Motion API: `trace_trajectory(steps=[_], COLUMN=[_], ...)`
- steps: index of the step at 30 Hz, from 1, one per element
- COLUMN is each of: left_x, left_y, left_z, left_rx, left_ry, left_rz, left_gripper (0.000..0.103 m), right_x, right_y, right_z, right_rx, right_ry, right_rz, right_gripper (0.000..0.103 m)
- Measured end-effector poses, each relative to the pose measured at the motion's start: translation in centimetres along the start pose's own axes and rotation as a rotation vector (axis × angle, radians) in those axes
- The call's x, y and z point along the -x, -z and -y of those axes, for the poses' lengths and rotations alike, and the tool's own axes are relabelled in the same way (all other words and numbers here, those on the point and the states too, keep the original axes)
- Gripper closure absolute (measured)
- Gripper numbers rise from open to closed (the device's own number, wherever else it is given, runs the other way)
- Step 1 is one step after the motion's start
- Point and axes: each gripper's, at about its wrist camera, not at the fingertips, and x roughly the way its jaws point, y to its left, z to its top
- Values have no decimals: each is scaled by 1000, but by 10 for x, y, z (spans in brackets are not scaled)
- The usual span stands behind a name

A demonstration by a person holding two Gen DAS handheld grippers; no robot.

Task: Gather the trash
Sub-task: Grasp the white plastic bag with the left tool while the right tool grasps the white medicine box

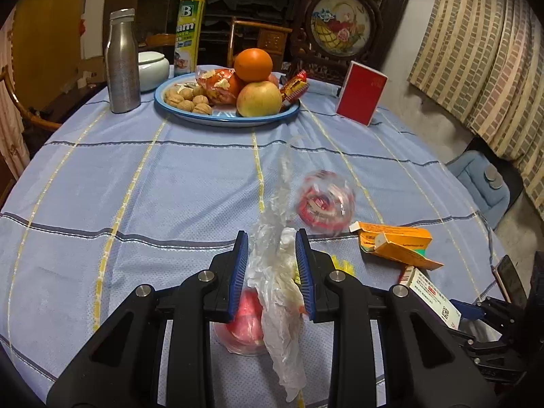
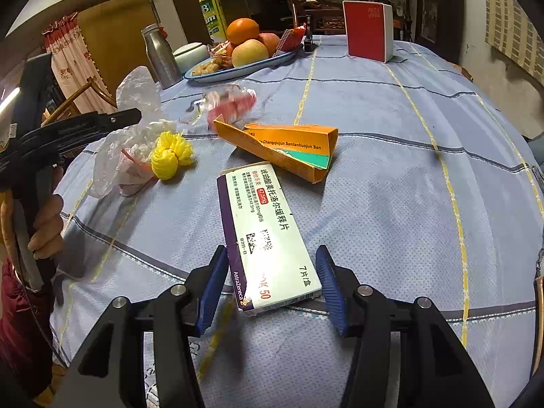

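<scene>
My left gripper is shut on a clear crumpled plastic bag with something pink inside, just above the blue checked tablecloth. The bag also shows in the right wrist view, next to a yellow cord bundle. A red-and-white wrapper lies beyond it, blurred. My right gripper is open around the near end of a white and purple medicine box lying on the cloth. A crushed orange carton lies past it, also in the left wrist view.
A blue-rimmed plate of fruit, walnuts and snacks stands at the far side, with a steel bottle, a white jar, a yellow spray can and a red box. A phone lies at the right edge.
</scene>
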Motion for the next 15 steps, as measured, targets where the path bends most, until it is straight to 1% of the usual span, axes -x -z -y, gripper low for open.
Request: trace_trajectory(steps=[2,3,4,5,7,11,13,15], left_x=[-7,-11,-15,-19,-30,-54,-61,-63], left_y=[1,1,0,-1,-2,-2,-2,-1], left_z=[2,3,4,6,7,9,6,3], left_rx=[-2,-5,-11,-17,-23,-50,-40,-26], left_ry=[23,20,10,-4,-36,-105,-110,-92], left_rz=[-37,-48,-58,-67,-93,-145,-166,-173], left_gripper=[72,72,71,67,63,58,57,56], right_x=[0,0,0,0,0,2,4,5], right_y=[0,0,0,0,0,1,1,2], right_z=[-1,-1,-1,-1,-1,-3,-3,-3], right_rx=[3,3,3,3,6,17,21,21], right_ry=[7,6,3,1,-4,-8,-8,-10], right_rz=[-3,-4,-4,-4,-5,7,15,22], right_gripper=[50,50,50,50,50,50,50,50])
